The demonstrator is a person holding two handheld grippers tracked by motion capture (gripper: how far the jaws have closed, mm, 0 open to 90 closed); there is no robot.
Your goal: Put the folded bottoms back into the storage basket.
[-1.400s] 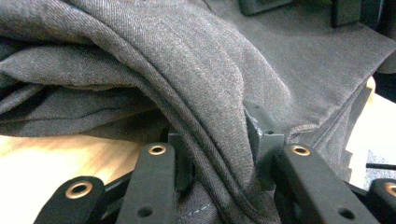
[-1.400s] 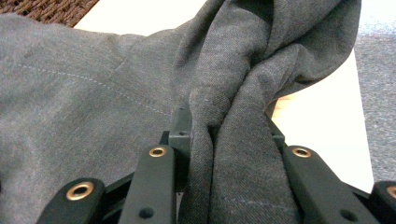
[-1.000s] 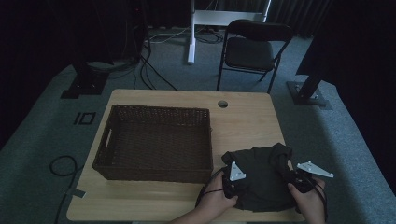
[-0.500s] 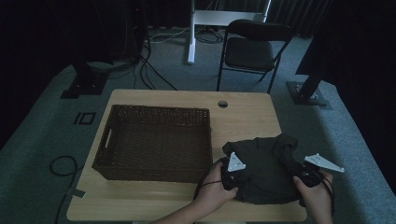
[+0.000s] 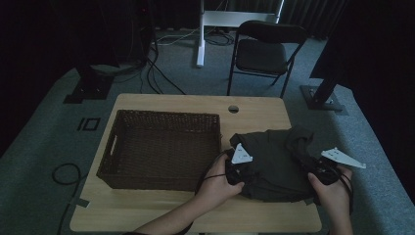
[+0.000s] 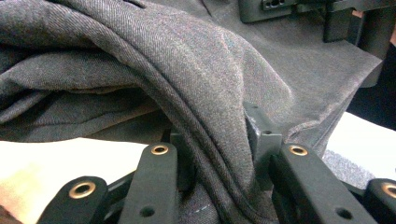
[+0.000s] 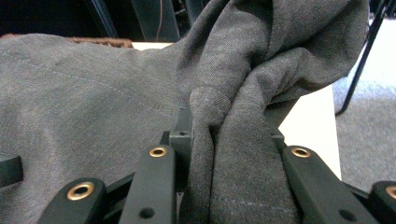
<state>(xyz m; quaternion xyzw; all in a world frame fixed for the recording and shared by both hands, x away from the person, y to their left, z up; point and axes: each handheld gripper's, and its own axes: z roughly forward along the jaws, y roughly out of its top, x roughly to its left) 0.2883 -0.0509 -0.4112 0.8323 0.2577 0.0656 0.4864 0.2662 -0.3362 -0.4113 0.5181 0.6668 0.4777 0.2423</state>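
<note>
A folded dark grey garment [image 5: 274, 164] sits at the near right part of the wooden table [image 5: 161, 215], just right of the empty wicker basket [image 5: 159, 147], with one gripper at each side of the bundle. The left gripper [image 5: 237, 171] is clamped on the garment's left edge: in the left gripper view a thick fold of cloth [image 6: 210, 140] runs between the two black jaws and is pinched there. The right gripper [image 5: 318, 171] is clamped on the opposite edge; in the right gripper view a bunched ridge of fabric [image 7: 233, 154] fills the gap between its jaws. Gripping both ends probably serves to keep the folded layers together, so that the bundle comes off the table as one piece rather than unfolding or sagging at one side. The basket beside it, open side up, is the likely destination, which would explain why the garment is held near the basket's right wall. Compared with the high view of a second ago, both hands and the garment stand higher in the picture, and the cloth, which lay flat against the near edge of the table, now bulges upward between the grippers. The grip on each side looks unchanged, and the basket has kept its place.
</note>
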